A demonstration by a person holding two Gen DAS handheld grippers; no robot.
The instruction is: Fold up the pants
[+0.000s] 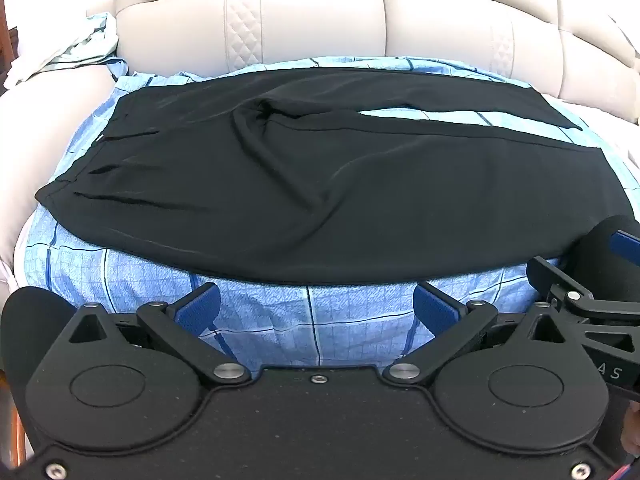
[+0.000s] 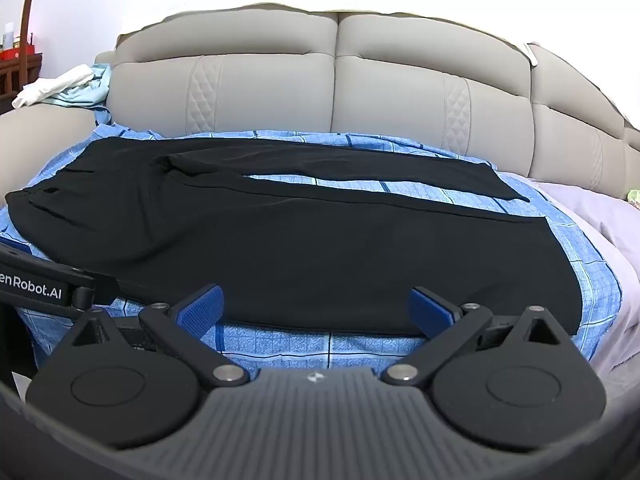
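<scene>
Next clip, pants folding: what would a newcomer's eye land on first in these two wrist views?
First the black pants, spread flat across a blue checked sheet, waistband to the left and the two legs splitting toward the right. Behind them rises a beige padded headboard. Low in each view, the left gripper and right gripper stand wide open with blue pads, near the pants' front edge and holding nothing.

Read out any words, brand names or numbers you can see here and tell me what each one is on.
"enRobot.AI": white letters on the left claw's black body, cut off at the frame edge.
"A S": white letters on the right claw's black body, the rest out of frame.
No text shows on the pants.
</scene>
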